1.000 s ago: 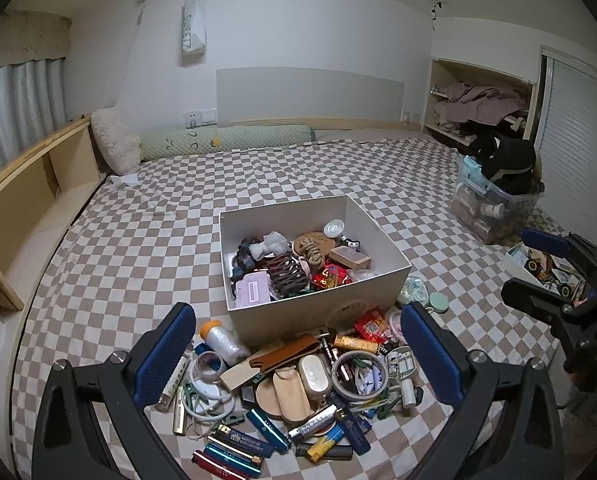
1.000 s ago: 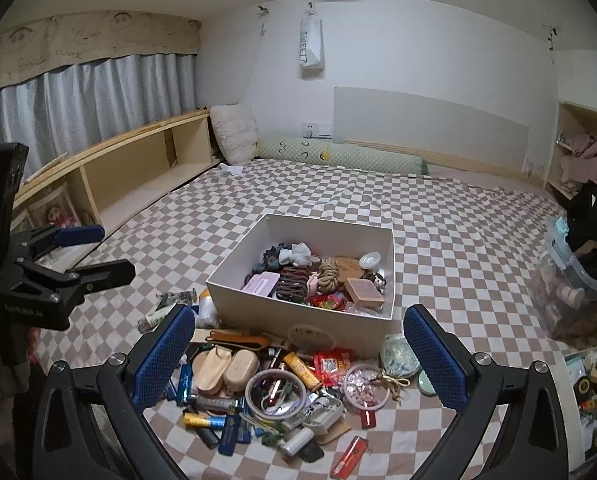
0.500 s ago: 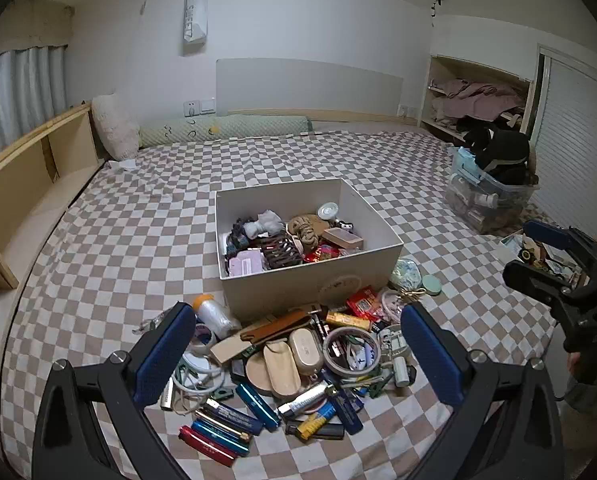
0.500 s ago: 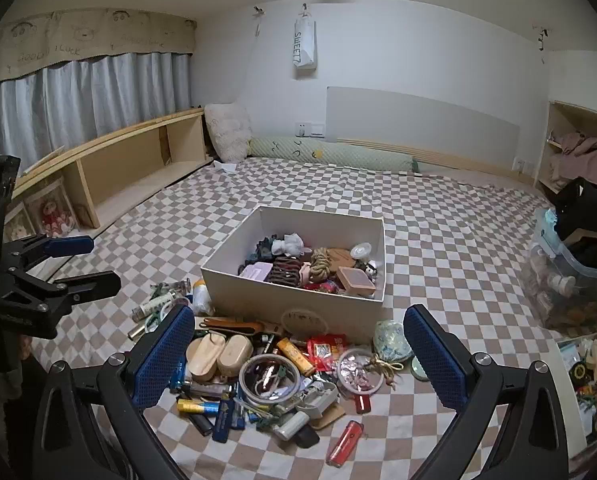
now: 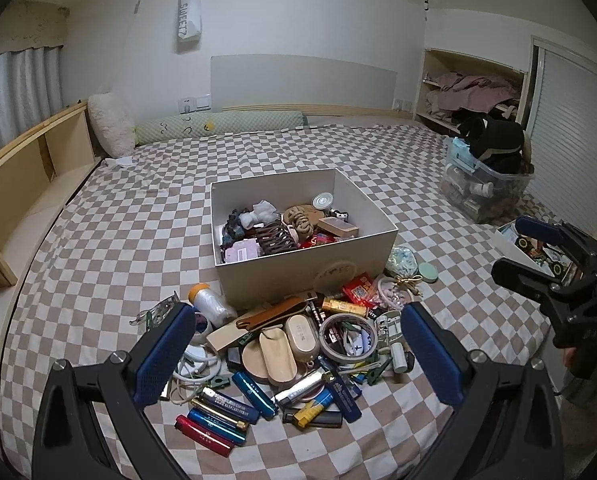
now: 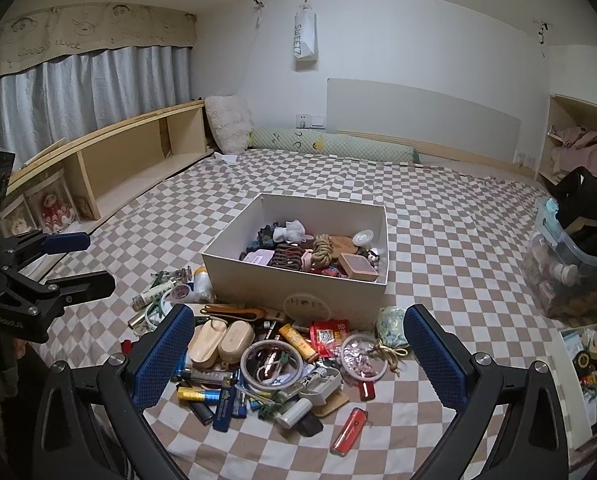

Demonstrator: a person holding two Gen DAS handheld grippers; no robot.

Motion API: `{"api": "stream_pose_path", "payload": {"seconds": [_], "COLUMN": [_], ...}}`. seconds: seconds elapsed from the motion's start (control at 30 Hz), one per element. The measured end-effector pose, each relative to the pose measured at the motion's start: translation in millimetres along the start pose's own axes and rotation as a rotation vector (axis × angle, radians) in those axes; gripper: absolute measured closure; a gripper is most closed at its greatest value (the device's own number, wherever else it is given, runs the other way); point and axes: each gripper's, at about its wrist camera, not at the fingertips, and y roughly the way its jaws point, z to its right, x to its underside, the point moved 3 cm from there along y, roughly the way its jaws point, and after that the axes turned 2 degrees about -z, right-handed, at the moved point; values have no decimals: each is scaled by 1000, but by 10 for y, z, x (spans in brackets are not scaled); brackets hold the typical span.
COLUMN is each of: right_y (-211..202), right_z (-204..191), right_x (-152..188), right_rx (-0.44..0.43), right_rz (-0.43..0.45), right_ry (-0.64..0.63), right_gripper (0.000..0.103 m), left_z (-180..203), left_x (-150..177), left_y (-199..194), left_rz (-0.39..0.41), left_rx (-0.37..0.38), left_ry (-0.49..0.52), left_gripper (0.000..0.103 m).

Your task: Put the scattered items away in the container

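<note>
Blue, dimpled rubber pads line the fingers of both tongs, set on black plastic arms with silver bolts. The left gripper is spread wide and holds nothing, poised above the heap of scattered items; the right gripper is likewise wide open and empty above the same heap.

Between the fingers lie a clear roll of tape and two smooth beige oval cases side by side. Glossy metallic lighters in red, blue and gold lie in a row at the near edge of the bed. One red lighter sits apart from the heap, on the near side. A small floral cloth pouch with a knotted cord rests just beside the box's near right corner, and a white bottle with an orange cap lies by its near left corner.

Behind the heap, touching it, stands the white cardboard box, rectangular and open-topped, on the brown-and-white checked bedsheet. It holds a coil of tan rope, a white knotted cloth, a dark ridged hair claw, a pale pink flat case and a small square brown tin. Towards the right edge of the bed, a clear plastic tub carries dark bundled fabric on top.
</note>
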Motion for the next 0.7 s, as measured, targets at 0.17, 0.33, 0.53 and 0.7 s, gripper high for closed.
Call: {"api": "stream_pose_path", "payload": {"seconds": [0.17,0.33,0.53,0.7], "right_y": [-1,7,10,6], "right_z": [-12,-5,-32,-46], "right_x": [3,10,20,24], "right_rx": [5,-1,-5,-8], "right_rz": [-2,-2,-4,-7], "right_ry": [-10,-8,-12,-8], "right_gripper": [0,0,0,0], "left_z": [-11,-17,-55,-57], "left_x": [3,3,2,7], "left_y": [-7,-24,-61,-76], "left_rz": [3,12,36,35], "left_rx": [5,3,-23,-18], "left_ry": [-7,-16,-21,-17], "left_gripper": [0,0,0,0]}}
